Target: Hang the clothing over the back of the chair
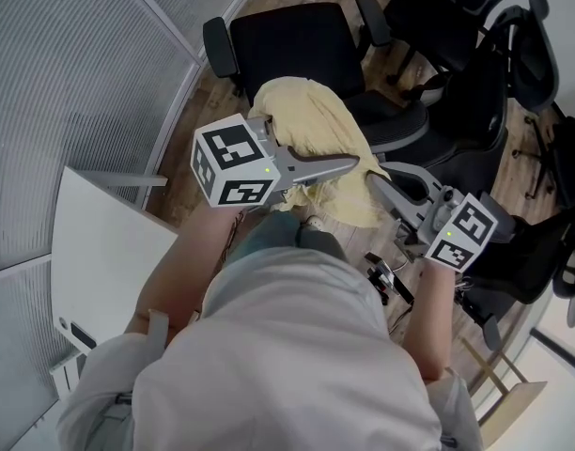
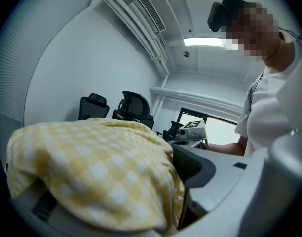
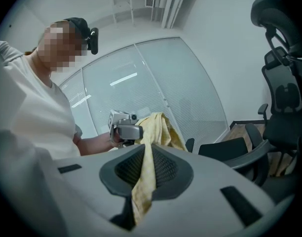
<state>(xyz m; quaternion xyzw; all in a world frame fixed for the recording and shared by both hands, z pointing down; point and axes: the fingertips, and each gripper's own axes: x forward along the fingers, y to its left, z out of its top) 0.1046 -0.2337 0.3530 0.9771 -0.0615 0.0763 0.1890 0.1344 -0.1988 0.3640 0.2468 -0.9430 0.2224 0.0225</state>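
The yellow checked clothing lies bunched over the near side of a black office chair and hides the chair's back. My left gripper reaches in from the left with its jaws open. In the left gripper view the clothing drapes over one jaw, and the other jaw's dark pad stands bare and apart from it. My right gripper comes in from the right and is shut on a fold of the clothing, which is pinched between its dark pads.
More black office chairs crowd the right side. A white table stands at my left, against a glass wall with blinds. Wooden floor shows round the chairs.
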